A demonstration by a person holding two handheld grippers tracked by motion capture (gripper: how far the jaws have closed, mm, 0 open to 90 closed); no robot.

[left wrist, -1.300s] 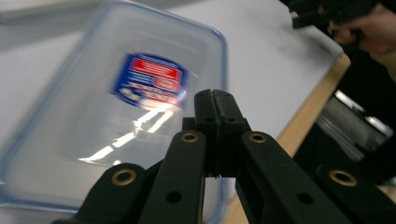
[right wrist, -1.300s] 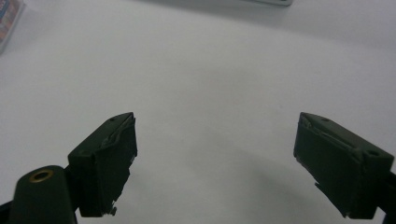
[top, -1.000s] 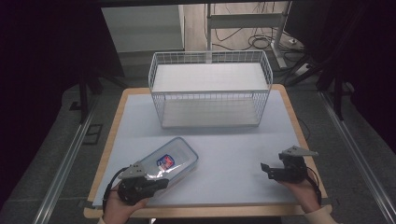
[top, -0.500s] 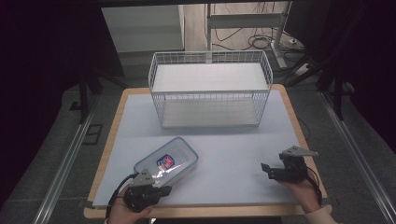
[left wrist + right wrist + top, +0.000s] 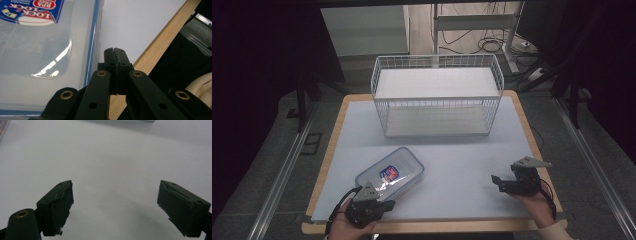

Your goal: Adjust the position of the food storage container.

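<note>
A clear plastic lidded container [image 5: 389, 172] with a blue rim and a red-and-blue label lies flat on the white table, front left. My left gripper [image 5: 387, 204] sits just in front of its near corner, by the table's front edge. In the left gripper view the jaws are pressed together with nothing between them [image 5: 115, 52], and the container [image 5: 37, 50] lies alongside on the left. My right gripper [image 5: 495, 181] rests at front right, pointing left. Its jaws stand wide apart [image 5: 115, 202] over bare white table.
An empty white wire basket [image 5: 437, 95] stands at the back middle of the table. The wooden table border [image 5: 160, 42] runs close to the left gripper's right side, with dark floor beyond. Metal rails flank the table on both sides.
My left gripper has drawn back a little from the container toward the front edge. The container and the right gripper have stayed put.
</note>
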